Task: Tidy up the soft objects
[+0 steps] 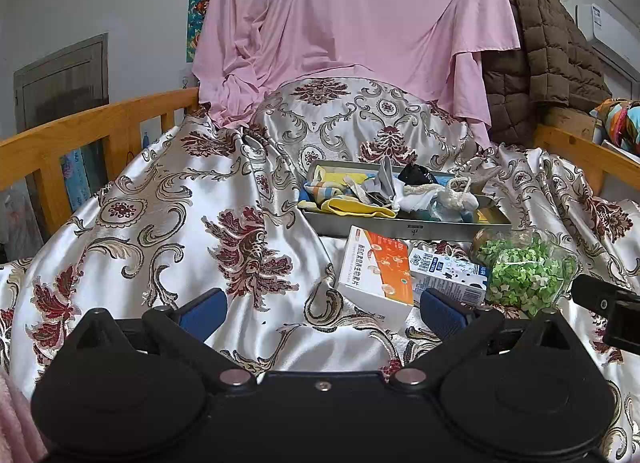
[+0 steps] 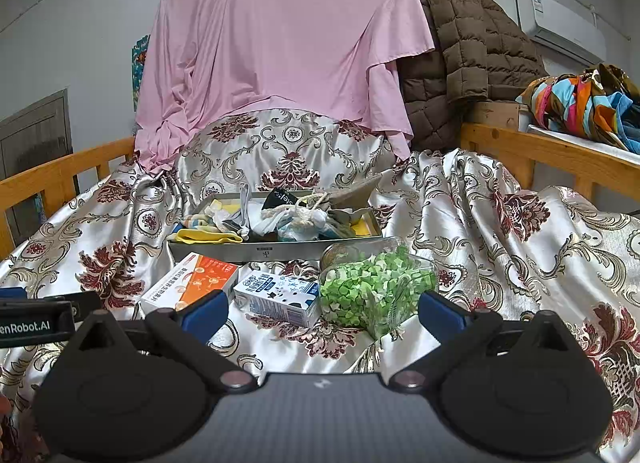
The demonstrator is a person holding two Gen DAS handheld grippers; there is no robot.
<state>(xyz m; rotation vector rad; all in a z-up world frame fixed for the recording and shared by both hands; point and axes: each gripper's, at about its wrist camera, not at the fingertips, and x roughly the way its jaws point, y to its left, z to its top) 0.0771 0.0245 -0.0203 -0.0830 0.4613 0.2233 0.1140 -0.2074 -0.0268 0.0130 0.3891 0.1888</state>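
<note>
Both tools are hovering low over the bed, side by side. The left tool point(image 1: 322, 313) is sitting with its blue pads spread wide and nothing between them, and the right tool point(image 2: 322, 313) is doing the same, jaws wide and empty.

Ahead of them, the metal tray point(image 2: 276, 251) is resting on the patterned satin bedspread point(image 2: 500, 231), near the middle of the bed. The soft objects point(image 2: 280, 217) are lying heaped inside the tray: a yellow cloth point(image 2: 208, 237) is draping over its near left rim, with striped, grey, white and black pieces jumbled further right.

Just near of the tray, three items are lining up on the bedspread: an orange-and-white box point(image 2: 192, 283) on the left, a blue-and-white carton point(image 2: 276, 297) in the middle, touching or almost touching a clear container of green bits point(image 2: 372, 287) on the right.

At the far end, a pink sheet point(image 2: 280, 35) is hanging behind the bed, with a brown quilted jacket point(image 2: 460, 47) to its right.
</note>
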